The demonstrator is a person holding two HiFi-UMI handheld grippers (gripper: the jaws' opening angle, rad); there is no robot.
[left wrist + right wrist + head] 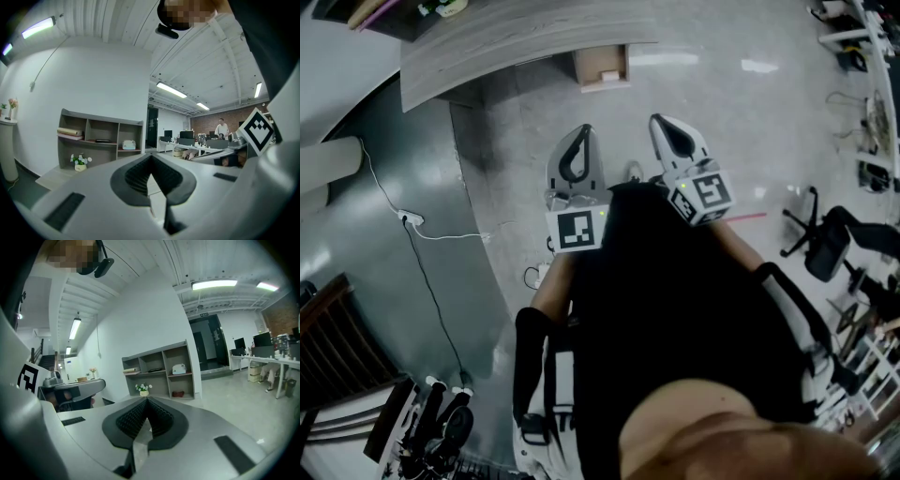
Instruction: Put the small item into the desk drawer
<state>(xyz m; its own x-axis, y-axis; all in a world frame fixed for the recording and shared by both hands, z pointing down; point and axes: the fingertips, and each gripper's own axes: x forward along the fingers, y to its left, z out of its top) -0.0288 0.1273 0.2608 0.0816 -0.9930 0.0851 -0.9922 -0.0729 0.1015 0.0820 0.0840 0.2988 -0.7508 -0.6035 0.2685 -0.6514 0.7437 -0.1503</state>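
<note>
In the head view, I hold both grippers side by side in front of my body, above the grey floor. My left gripper (582, 131) and right gripper (661, 122) both point toward a curved grey wood desk (516, 37). A small light wood drawer unit (602, 67) stands under the desk's edge. In the left gripper view, my left gripper (151, 157) has its jaws meeting at the tips with nothing between them. In its own view, my right gripper (146, 401) is likewise shut and empty. No small item shows in any view.
A white cable and power strip (411, 218) lie on the floor at left. A black office chair (825, 246) stands at right. A grey shelf unit (101, 140) with a small potted plant (79, 162) lines the wall. A person (221, 127) stands by distant desks.
</note>
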